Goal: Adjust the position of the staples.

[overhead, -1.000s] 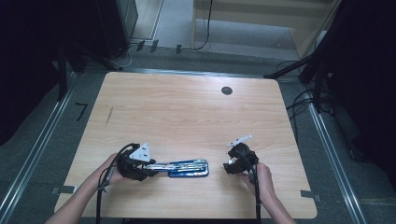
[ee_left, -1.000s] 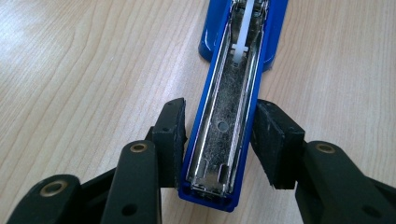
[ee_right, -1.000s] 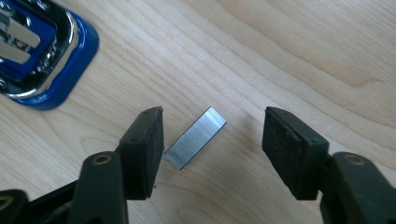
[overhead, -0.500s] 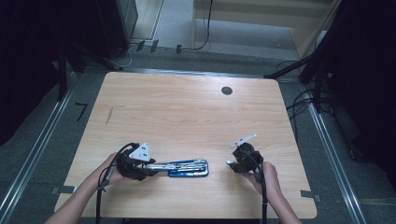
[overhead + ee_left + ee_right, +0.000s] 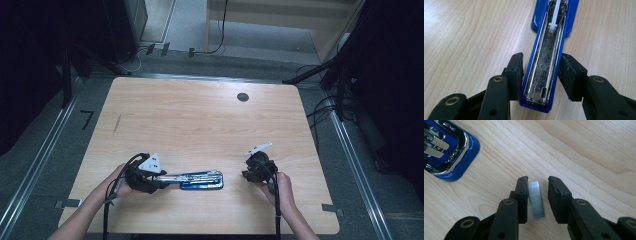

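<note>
With the left hand-held gripper (image 5: 541,75) clamping the opened stapler (image 5: 546,62), the right hand-held gripper (image 5: 537,197), jaws just closing but not yet pinching the staple strip (image 5: 536,199) between them, could tip or snap it.

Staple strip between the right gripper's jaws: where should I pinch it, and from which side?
Pinch the staple strip across its two long sides near mid-length, coming from above. It lies flat on the table, lengthwise between the right gripper's jaws, which have just been closing; one side already sits against a pad.

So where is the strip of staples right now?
In the right gripper view, the strip of staples lies on the table between the right gripper jaws, which have been closing, right of the open blue stapler.
</note>
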`<state>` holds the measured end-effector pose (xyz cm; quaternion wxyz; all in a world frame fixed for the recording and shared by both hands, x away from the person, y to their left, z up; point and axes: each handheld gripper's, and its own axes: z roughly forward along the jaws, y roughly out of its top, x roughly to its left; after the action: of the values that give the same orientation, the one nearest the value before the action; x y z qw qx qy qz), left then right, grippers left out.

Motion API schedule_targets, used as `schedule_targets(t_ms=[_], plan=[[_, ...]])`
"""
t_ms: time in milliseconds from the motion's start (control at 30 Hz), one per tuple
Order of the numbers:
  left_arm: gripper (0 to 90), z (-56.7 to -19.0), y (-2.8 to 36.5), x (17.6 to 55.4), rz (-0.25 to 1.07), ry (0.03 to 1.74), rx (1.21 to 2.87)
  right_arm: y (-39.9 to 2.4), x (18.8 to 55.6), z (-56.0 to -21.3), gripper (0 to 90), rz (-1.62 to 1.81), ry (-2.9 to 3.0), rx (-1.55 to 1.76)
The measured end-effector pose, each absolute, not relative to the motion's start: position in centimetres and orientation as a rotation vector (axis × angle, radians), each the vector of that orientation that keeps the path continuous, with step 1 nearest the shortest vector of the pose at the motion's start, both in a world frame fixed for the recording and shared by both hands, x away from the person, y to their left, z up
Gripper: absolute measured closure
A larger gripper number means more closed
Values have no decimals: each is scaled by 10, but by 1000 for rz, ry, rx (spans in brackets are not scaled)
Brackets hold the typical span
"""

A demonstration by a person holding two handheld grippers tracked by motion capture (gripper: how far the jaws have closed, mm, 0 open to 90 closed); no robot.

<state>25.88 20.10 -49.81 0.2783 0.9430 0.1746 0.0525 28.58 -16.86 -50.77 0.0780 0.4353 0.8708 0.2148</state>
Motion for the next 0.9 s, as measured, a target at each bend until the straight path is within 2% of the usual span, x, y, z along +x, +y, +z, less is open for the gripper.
schedule_targets(t_ms=[167, 900], plan=[[564, -498, 201, 259, 143, 472, 2528, -165, 285, -509, 785, 629, 2613, 1290], [566, -499, 201, 260, 139, 468, 2523, -164, 281, -497, 791, 701, 2618, 1214]])
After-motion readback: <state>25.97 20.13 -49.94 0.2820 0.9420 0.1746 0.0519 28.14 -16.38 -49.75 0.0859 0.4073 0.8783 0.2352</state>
